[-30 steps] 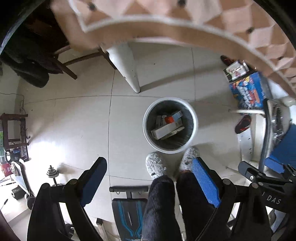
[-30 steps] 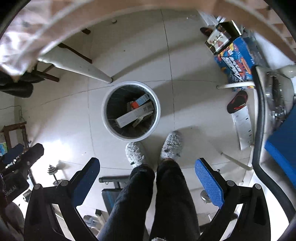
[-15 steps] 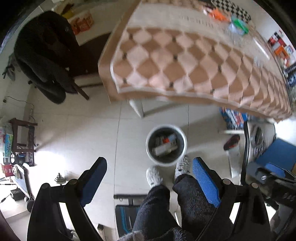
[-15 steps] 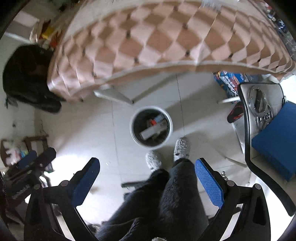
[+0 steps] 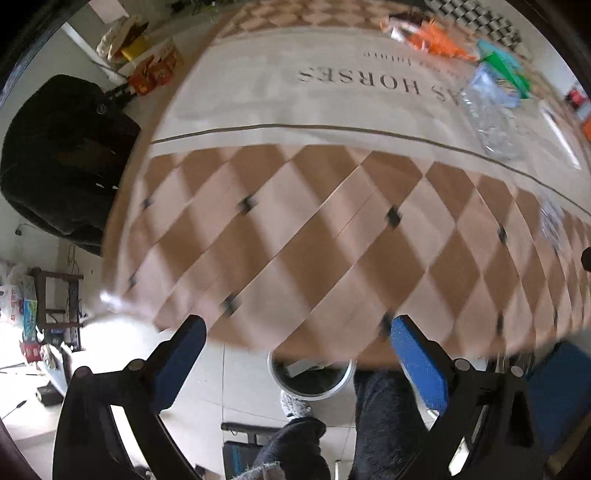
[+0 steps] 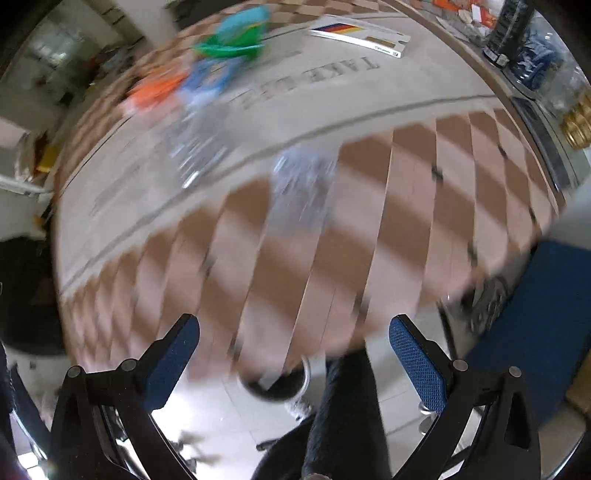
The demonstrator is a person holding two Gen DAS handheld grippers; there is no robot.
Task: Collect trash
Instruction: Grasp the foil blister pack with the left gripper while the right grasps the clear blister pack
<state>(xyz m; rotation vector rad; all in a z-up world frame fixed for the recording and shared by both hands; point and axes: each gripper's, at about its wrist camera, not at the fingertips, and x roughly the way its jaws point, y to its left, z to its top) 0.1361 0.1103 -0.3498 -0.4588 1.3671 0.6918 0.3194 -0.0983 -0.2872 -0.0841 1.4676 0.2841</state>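
Crinkled clear plastic bottle (image 5: pixel 493 114) on checkered tablecloth (image 5: pixel 314 236).

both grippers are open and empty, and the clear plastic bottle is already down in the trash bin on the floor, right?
Not quite. Both the left gripper and right gripper are open and empty, but the clear plastic bottle lies on the tablecloth, not in the trash bin. The left wrist view shows it.

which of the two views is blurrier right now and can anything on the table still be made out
Right wrist view: heavy motion smear, the clear plastic bottle and the tablecloth checks streak; only the flat box stays fairly crisp. Left wrist view: milder blur, the tablecloth lettering is readable and the bottle outline holds. Both bend strongly at the fisheye edges.
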